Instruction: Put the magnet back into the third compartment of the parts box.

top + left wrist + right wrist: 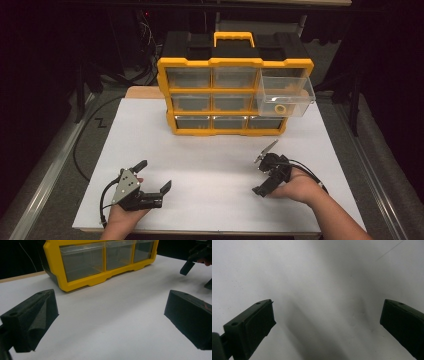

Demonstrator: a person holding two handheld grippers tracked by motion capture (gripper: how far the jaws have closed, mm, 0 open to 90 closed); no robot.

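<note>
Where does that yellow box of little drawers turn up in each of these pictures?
High view: the yellow drawer cabinet stands at the far middle of the white board, its top right drawer pulled out.
Left gripper view: its bottom row fills the top, from left to centre.
Right gripper view: not in it.
Shared landmark: the white board.

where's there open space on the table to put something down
The white board is bare between the yellow organizer and the two grippers, left gripper and right gripper, and between those grippers. It is tight under the pulled-out drawer at right.
</note>
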